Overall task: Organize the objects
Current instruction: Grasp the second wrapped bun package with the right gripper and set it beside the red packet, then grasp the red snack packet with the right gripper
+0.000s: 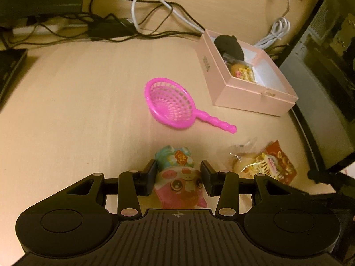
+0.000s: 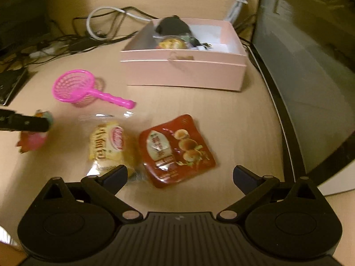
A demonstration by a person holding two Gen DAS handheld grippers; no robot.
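Observation:
My left gripper [image 1: 178, 170] is shut on a pink and blue cartoon toy [image 1: 177, 177], pads against both its sides; the right wrist view shows that toy [image 2: 33, 139] at far left under a black finger [image 2: 26, 123]. My right gripper [image 2: 179, 175] stands open, low over the table. A red snack packet [image 2: 175, 150] lies just ahead between its fingers. A yellow wrapped bun [image 2: 111, 146] lies beside its left finger. A pink strainer [image 1: 170, 102] rests on the table near an open pink box [image 1: 250, 93], which holds a black object [image 1: 228, 44] and a wrapped snack [image 1: 241, 71].
Tangled black and white cables [image 1: 142, 15] and a power strip [image 1: 37, 28] run along the back of the wooden table [image 1: 77, 88]. A dark glass-fronted case [image 2: 310, 66] stands at the right edge. A flat black device [image 1: 8, 68] lies at far left.

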